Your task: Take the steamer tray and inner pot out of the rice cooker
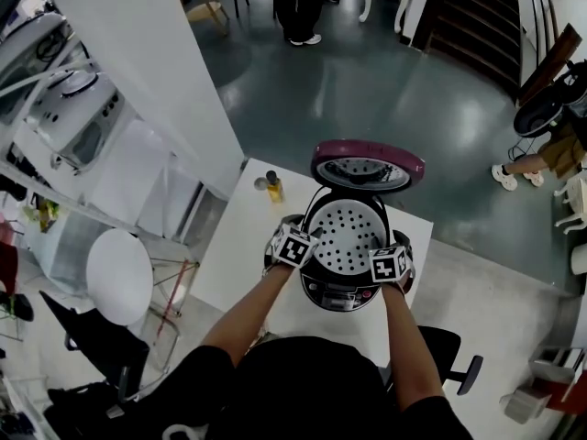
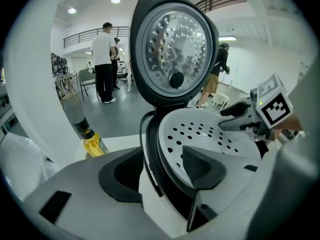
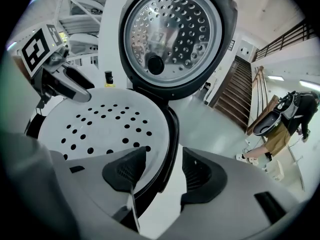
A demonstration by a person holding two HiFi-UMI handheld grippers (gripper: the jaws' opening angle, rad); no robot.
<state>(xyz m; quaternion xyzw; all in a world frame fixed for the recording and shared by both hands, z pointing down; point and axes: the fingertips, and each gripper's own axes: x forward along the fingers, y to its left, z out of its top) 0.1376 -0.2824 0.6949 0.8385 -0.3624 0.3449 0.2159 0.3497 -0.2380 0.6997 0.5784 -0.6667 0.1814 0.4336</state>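
The rice cooker (image 1: 339, 293) stands on a white table (image 1: 240, 255) with its purple lid (image 1: 367, 165) raised. Inside lies the white perforated steamer tray (image 1: 346, 236); the inner pot beneath it is hidden. My left gripper (image 1: 305, 241) straddles the cooker's left rim. In the left gripper view (image 2: 160, 171) one pad sits outside the wall and the other over the tray (image 2: 210, 134), with a gap, so it is open. My right gripper (image 1: 380, 253) straddles the right rim (image 3: 162, 171) the same way, open, with its inner pad at the edge of the tray (image 3: 100, 124).
A small bottle of yellow liquid (image 1: 273, 187) stands at the table's far left corner. A white round stool (image 1: 119, 278) is left of the table and a black chair (image 1: 449, 356) at the right. People stand on the floor beyond (image 1: 301, 7).
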